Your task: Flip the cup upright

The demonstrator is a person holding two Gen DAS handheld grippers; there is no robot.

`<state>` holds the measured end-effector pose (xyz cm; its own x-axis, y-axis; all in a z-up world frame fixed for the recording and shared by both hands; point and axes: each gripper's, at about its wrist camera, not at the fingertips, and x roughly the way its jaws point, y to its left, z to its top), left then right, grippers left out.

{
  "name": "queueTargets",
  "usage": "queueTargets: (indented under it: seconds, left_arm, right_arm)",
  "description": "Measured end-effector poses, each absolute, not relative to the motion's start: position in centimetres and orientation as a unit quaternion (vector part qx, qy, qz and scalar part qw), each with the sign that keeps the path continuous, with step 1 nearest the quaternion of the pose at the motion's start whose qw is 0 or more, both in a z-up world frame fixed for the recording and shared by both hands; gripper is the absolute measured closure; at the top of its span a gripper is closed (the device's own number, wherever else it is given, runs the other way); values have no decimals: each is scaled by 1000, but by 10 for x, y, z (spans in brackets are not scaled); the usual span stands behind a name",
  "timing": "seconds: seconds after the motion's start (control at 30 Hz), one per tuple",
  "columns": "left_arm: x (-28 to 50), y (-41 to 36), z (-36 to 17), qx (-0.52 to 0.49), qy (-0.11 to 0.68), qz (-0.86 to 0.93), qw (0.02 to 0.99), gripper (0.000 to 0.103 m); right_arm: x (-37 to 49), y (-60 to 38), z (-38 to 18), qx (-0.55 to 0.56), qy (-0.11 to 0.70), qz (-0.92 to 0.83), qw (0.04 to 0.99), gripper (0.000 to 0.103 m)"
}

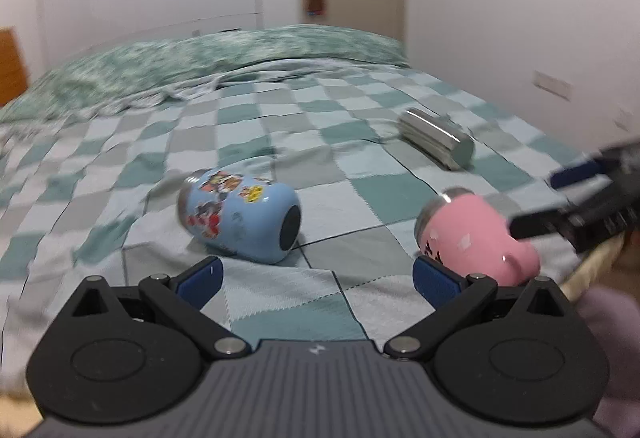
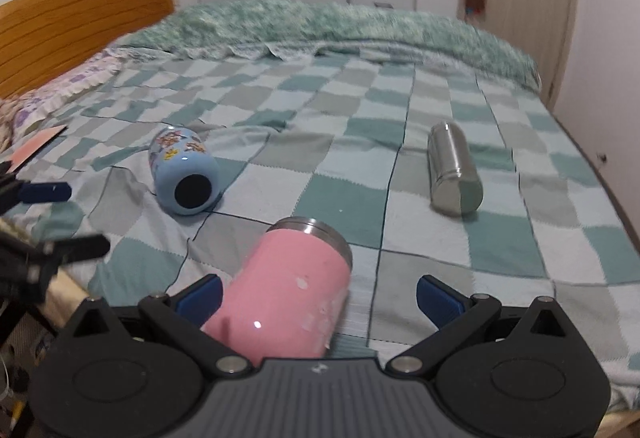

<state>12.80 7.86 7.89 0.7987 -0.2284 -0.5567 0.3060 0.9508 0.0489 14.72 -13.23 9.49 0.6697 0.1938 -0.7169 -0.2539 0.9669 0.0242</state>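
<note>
Right wrist view: your right claw [image 2: 318,296] is spread wide, holding nothing. Pink cup [image 2: 286,286] lies on its side on the bed [image 2: 440,262], between the fingers but toward the left finger [image 2: 200,294], steel rim pointing away, long axis roughly along your reach, tilted right. Right claw is nearer; likely the one to close across the body.

Left claw [image 1: 318,280] is also wide open and empty; pink cup sits at its right finger [image 1: 436,280].

Farther: blue cup [image 2: 182,169] left, steel cup [image 2: 454,167] right, both lying down.
</note>
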Motion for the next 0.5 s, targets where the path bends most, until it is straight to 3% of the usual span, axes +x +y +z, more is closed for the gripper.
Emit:
queueTargets:
  seconds: [0.5]
  left_arm:
    - [169,92,35,66,286,-197,935,0]
  right_arm:
    - [225,-115,53,50,501,93,859,0]
